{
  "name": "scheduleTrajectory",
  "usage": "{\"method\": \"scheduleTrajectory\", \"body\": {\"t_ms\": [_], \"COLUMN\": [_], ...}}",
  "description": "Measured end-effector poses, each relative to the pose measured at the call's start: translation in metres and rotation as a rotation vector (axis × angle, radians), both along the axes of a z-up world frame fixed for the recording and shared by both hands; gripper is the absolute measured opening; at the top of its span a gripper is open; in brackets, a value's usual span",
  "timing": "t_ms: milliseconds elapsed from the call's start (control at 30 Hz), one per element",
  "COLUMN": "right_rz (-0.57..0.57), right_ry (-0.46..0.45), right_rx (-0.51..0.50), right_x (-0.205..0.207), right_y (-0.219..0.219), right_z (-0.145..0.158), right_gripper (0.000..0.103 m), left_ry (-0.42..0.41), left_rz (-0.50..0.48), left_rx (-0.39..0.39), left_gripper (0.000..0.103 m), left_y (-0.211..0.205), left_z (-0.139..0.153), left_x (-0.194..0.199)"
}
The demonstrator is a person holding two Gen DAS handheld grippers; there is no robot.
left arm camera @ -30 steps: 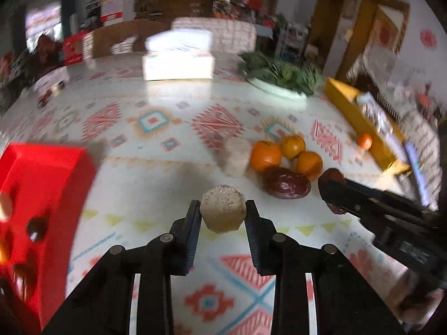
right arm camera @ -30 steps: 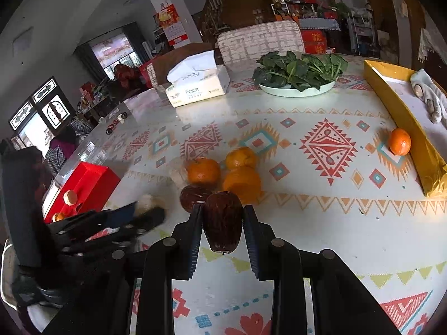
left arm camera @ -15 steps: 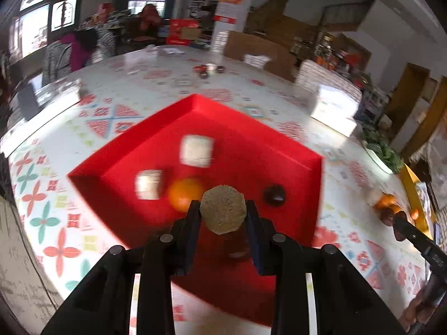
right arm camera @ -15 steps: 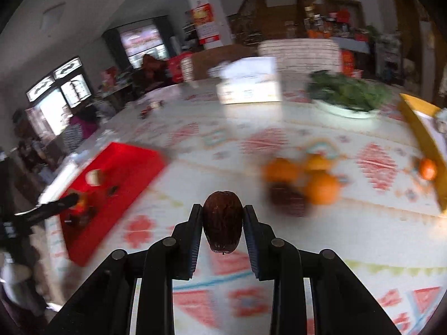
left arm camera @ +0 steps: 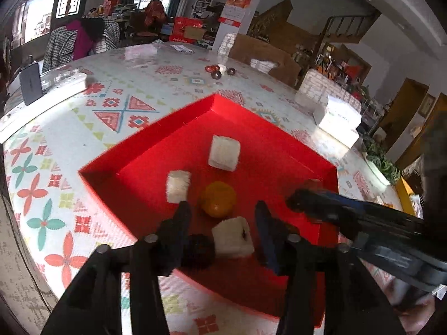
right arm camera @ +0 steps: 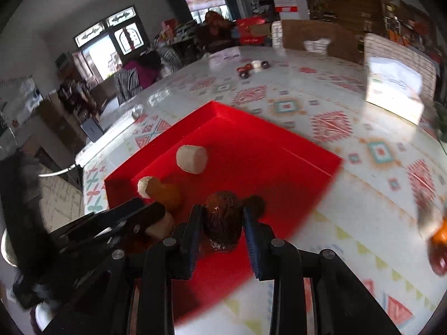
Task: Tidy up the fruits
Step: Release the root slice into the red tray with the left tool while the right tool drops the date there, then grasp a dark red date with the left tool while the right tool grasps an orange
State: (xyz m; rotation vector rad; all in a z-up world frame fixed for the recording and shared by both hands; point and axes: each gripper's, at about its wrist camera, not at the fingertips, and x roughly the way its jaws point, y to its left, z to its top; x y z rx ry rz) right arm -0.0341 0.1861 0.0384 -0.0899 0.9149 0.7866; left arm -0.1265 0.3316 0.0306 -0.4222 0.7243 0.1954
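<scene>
Red tray [left arm camera: 145,150] on the patterned table [left arm camera: 83,128]. Inside it: three pale chunks [left arm camera: 224,153], one orange [left arm camera: 218,198], one dark fruit [left arm camera: 199,251] by the near rim. Left tongs [left arm camera: 222,224] spread wide over the tray's near edge, holding nothing; the nearest pale chunk [left arm camera: 233,237] lies loose between the fingers. Right tongs [right arm camera: 222,223] pinch one dark brown fruit [right arm camera: 222,224] above the tray's near right side [right arm camera: 307,164].

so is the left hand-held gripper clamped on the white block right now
No, the left hand-held gripper stands open, and the white block lies in the red tray between the fingers with gaps on both sides.
</scene>
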Motion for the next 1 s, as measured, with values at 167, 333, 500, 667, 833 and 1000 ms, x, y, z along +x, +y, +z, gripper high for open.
{"method": "scheduleTrajectory", "body": {"t_ms": [167,333,500,667,833,1000], "right_rz": [-0.016,-0.036,-0.149,-0.320,-0.482,-0.537], "right_ry": [0.035,-0.027,-0.127,-0.059,0.003,0.000], "right_rx": [0.009,0.025,-0.054,-0.098,-0.133,-0.117], "right_x": [0.011,-0.002,-0.031,-0.038,-0.035,-0.033], "right_y": [0.016,-0.005,-0.073,-0.170,-0.250,-0.279], "right_z": [-0.008,0.011,0.023,0.003,-0.018,-0.017], "right_gripper": [0.040,0.050,0.072,0.073,0.073,0.073], "left_ry": [-0.032,-0.051,-0.093,-0.079,-0.047,0.006], "left_rz": [0.032,0.015,-0.056,-0.180,-0.275,-0.371], "left_rx": [0.005,-0.001,0.020,0.041,0.059,0.105], "left_gripper": [0.059,0.059,0.072,0.072,0.072,0.072], "left_y": [0.011,0.008,-0.019,-0.066,-0.116,-0.169], "left_z": [0.009,0.017,0.031,0.032,0.027,0.020], "left_x": [-0.011,-0.016,-0.017,-0.006,0.006,0.023]}}
